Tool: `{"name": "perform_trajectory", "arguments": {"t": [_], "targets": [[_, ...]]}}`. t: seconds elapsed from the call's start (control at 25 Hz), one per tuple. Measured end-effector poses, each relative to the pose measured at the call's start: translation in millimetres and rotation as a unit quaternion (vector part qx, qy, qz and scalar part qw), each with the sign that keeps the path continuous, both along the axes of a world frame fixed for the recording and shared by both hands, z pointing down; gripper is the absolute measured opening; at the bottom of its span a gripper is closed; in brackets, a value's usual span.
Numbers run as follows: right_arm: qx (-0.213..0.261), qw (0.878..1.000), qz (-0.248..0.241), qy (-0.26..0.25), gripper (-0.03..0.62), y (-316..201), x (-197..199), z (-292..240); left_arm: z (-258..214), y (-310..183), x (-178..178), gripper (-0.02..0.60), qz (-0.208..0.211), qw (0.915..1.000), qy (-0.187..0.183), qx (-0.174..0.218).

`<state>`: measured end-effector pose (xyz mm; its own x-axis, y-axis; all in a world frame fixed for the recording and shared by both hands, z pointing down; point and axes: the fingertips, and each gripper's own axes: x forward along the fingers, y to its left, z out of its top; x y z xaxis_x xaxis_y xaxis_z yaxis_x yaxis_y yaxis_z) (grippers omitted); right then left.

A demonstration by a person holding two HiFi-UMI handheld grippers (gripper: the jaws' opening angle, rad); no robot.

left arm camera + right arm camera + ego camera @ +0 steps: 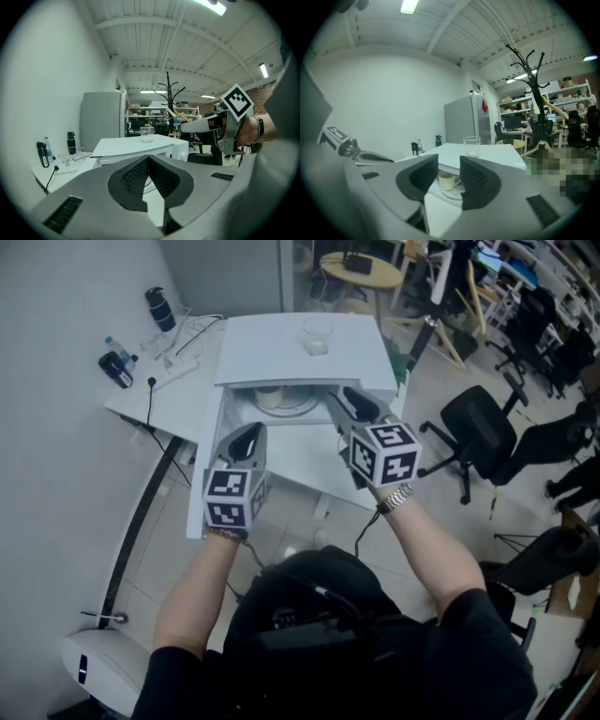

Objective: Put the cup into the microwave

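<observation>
A white microwave (281,352) stands open toward me. Inside it a cream cup (271,395) (446,180) sits on the glass turntable (302,409). My left gripper (247,434) (148,160) hovers in front of the opening's left side, jaws shut with nothing between them. My right gripper (351,399) (449,172) is at the opening's right side, its jaws apart and empty, and the cup shows through the gap beyond them. Neither gripper touches the cup. Each gripper also shows in the other's view: the right gripper (206,124) and the left gripper (361,154).
A clear drinking glass (317,336) (146,134) (472,146) stands on the microwave's top. Bottles (159,308) and cables lie on the side table (141,399) at left by the wall. Office chairs (478,432) and a coat stand (529,84) are to the right.
</observation>
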<state>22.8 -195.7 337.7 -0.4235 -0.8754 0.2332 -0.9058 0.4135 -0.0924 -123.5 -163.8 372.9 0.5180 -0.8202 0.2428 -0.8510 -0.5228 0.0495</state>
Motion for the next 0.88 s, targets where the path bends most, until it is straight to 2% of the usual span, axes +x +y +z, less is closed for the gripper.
{"name": "perform_trajectory", "arguments": {"t": [0.44,0.88], "targets": [[-0.009,1.000,0.004,0.004,0.253,-31,-10,0,-8,-5,-8,0.000,0.002,1.0000,-0.001,-0.003],[-0.026,0.999,0.018,0.013,0.342,-86,-7,11,-4,-41,-8,0.000,-0.009,0.9995,-0.017,-0.024]]}}
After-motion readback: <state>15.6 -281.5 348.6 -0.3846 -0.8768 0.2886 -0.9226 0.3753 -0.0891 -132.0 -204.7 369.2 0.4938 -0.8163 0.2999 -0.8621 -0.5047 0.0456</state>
